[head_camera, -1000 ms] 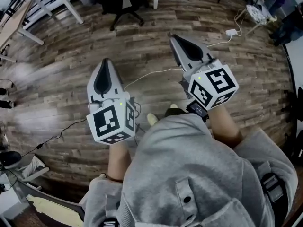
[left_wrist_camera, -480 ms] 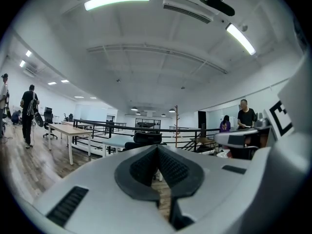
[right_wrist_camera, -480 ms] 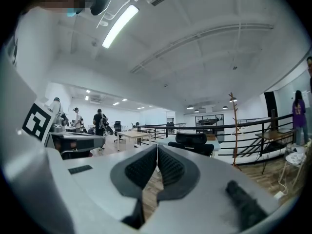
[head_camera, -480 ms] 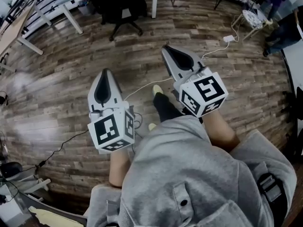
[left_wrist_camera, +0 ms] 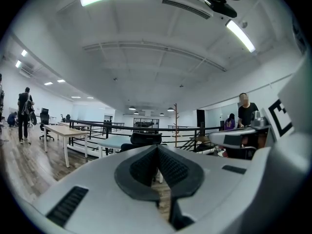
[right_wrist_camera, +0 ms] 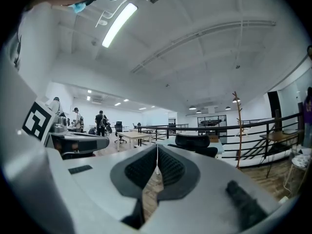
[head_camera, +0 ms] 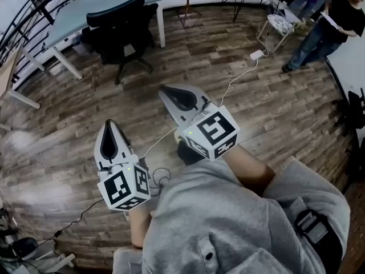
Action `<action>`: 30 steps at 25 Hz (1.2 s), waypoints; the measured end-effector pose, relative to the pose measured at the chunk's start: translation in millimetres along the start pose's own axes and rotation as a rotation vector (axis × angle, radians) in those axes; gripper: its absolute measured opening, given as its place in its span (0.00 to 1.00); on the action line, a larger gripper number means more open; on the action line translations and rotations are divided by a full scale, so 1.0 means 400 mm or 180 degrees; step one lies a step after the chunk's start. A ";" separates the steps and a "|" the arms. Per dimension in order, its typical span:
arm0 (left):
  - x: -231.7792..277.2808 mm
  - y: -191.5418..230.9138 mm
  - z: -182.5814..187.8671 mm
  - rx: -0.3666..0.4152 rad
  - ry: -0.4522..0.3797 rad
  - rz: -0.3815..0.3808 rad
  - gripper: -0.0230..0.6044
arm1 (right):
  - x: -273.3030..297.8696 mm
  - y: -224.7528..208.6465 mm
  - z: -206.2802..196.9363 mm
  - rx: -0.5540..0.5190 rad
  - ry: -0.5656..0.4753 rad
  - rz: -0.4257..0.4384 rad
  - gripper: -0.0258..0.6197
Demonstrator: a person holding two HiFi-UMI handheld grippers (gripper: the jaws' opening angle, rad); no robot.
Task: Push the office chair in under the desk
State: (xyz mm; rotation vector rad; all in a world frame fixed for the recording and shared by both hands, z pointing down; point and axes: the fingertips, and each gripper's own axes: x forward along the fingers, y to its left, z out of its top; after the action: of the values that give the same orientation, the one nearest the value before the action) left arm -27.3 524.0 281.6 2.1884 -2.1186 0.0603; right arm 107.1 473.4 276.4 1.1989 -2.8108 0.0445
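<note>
The left gripper (head_camera: 108, 131) and right gripper (head_camera: 170, 93) both have jaws pressed together on nothing. At 11 o'clock, well apart across the wooden floor (head_camera: 256, 107), the office chair (head_camera: 117, 30) stands against the desk (head_camera: 74, 13). This looks like the approach. Next: close in and set the 2 tips on the chair.

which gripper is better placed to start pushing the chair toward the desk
Right, probably. In the head view the right gripper reaches further ahead, nearer the chair; the left gripper sits further back. Both are shut, empty and well short of the chair by the desk.
</note>
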 end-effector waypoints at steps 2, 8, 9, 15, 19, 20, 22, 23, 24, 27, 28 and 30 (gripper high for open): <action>0.046 -0.002 -0.001 0.0024 0.0013 -0.0028 0.06 | 0.033 -0.023 -0.003 0.0014 0.0004 0.0003 0.08; 0.191 -0.041 -0.005 0.0057 0.0098 -0.0111 0.06 | 0.114 -0.131 -0.016 -0.0109 0.0090 -0.0036 0.08; 0.216 -0.046 -0.007 0.0063 0.0120 -0.0124 0.06 | 0.126 -0.153 -0.017 -0.0117 0.0095 -0.0047 0.08; 0.379 -0.035 0.000 0.0072 0.0212 -0.0054 0.06 | 0.249 -0.277 -0.012 -0.0136 0.0136 -0.0017 0.08; 0.492 -0.038 0.006 0.0120 0.0280 0.0000 0.06 | 0.322 -0.375 -0.016 -0.0161 0.0161 -0.0029 0.08; 0.518 -0.041 0.009 0.0145 0.0298 0.0010 0.06 | 0.337 -0.400 -0.014 -0.0144 0.0157 -0.0029 0.08; 0.564 -0.045 0.015 0.0201 0.0332 0.0032 0.06 | 0.367 -0.442 -0.010 -0.0097 0.0137 -0.0017 0.08; 0.586 -0.046 0.016 0.0223 0.0349 0.0045 0.06 | 0.382 -0.461 -0.009 -0.0079 0.0125 -0.0010 0.08; 0.607 -0.047 0.016 0.0240 0.0364 0.0055 0.06 | 0.396 -0.479 -0.009 -0.0069 0.0116 -0.0008 0.08; 0.666 -0.062 0.021 0.0297 0.0374 0.0063 0.06 | 0.429 -0.535 -0.011 -0.0052 0.0091 -0.0025 0.08; 0.682 -0.065 0.024 0.0319 0.0365 0.0068 0.06 | 0.436 -0.550 -0.012 -0.0048 0.0079 -0.0029 0.08; 0.709 -0.063 0.029 0.0338 0.0338 0.0091 0.06 | 0.454 -0.573 -0.014 -0.0073 0.0058 -0.0027 0.08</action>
State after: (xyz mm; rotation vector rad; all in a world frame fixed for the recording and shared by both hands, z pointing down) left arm 7.2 241.4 295.7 2.1586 -2.1348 0.2910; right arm 147.7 184.6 296.6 1.1993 -2.7827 0.0226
